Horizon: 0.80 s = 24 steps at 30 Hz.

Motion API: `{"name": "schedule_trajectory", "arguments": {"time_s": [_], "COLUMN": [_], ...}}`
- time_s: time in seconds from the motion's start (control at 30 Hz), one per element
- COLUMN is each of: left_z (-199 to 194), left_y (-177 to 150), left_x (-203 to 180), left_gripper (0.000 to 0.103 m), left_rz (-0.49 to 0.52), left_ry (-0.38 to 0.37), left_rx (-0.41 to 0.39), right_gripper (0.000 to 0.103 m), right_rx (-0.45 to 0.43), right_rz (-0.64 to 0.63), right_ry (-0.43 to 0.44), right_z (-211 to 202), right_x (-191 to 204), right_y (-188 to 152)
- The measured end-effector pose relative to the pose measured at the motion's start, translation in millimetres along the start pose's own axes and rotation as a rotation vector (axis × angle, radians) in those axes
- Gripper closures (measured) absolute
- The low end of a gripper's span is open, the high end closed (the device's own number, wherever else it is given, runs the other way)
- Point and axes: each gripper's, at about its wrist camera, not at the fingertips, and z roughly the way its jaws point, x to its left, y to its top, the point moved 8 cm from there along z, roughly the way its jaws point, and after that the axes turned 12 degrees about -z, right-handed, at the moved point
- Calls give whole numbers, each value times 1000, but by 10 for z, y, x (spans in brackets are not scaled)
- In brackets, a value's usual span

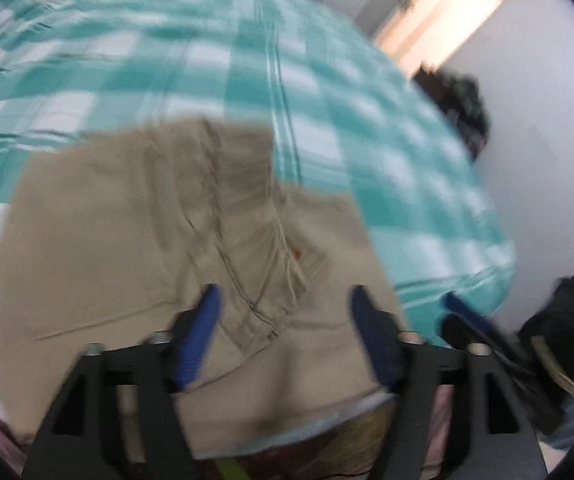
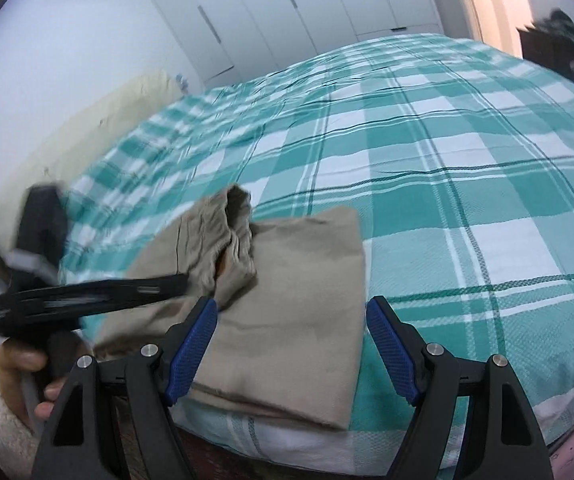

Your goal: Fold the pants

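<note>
Tan pants [image 2: 287, 312] lie folded into a compact stack at the near edge of the bed, with the waistband bunched at the top left of the stack. They fill the middle of the blurred left wrist view [image 1: 127, 248]. My left gripper [image 1: 285, 300] is open and empty, hovering just above the pants. It also shows from the side in the right wrist view [image 2: 87, 292], held in a hand at the left. My right gripper [image 2: 291, 312] is open and empty over the near part of the stack. One of its blue fingers [image 1: 463, 312] shows in the left wrist view.
The bed carries a teal and white checked cover [image 2: 447, 160]. A cream pillow [image 2: 87, 128] lies at its far left. White wardrobe doors [image 2: 287, 8] stand behind. Dark bags [image 1: 567, 332] sit on the floor to the right of the bed.
</note>
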Motion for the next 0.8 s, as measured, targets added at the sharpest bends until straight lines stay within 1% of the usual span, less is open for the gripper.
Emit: {"name": "schedule_trajectory", "arguments": {"time_s": [0.03,0.07,0.1,0.13,0.2,0.23,0.27,0.3,0.33,0.4,0.43,0.47,0.53,0.57,0.63,0.7,0.77,0.8], "left_z": [-183,-421,-551,-712,-915,-972,-994,-985,-944,-876,-833,-822,-852,-855,-764,-697,-663,-667], "left_y": [86,159,198,228,200,166,116,27,-29,-191,-207,-199,-154,-144,-148,-138,-138,-137], "left_x": [53,198,326,535,926,1126,1297,1489,1583,1752,1758,1761,1732,1736,1721,1711,1665,1636], "left_gripper": [18,15,15,15,16,17,18,23,25,33,35,39,39,39,39,43,43,43], "left_rz": [-8,-15,-19,-31,-67,-84,-100,-119,-135,-176,-186,-195,-188,-179,-151,-143,-133,-123], "left_ry": [1,26,61,123,215,260,304,339,344,328,321,304,272,274,292,292,284,286], "left_rx": [-51,-114,-152,-201,-279,-307,-320,-318,-311,-287,-276,-269,-291,-296,-276,-252,-243,-247], "right_gripper": [26,26,26,27,27,29,32,40,43,48,52,54,54,54,54,54,54,58], "right_rx": [1,3,6,20,69,114,159,203,224,271,284,293,304,317,363,413,427,440], "right_rz": [19,29,33,37,51,53,44,27,21,35,52,85,119,123,121,107,65,18], "right_ry": [14,32,50,92,224,310,363,387,386,346,333,344,356,349,333,316,308,297], "right_z": [4,14,30,76,206,311,407,521,598,819,881,943,990,1014,1104,1197,1225,1233], "right_x": [-15,-2,21,82,295,450,586,706,755,780,763,765,765,756,712,679,710,738], "right_y": [52,107,146,193,261,267,256,239,232,225,225,238,243,238,208,157,158,155]}}
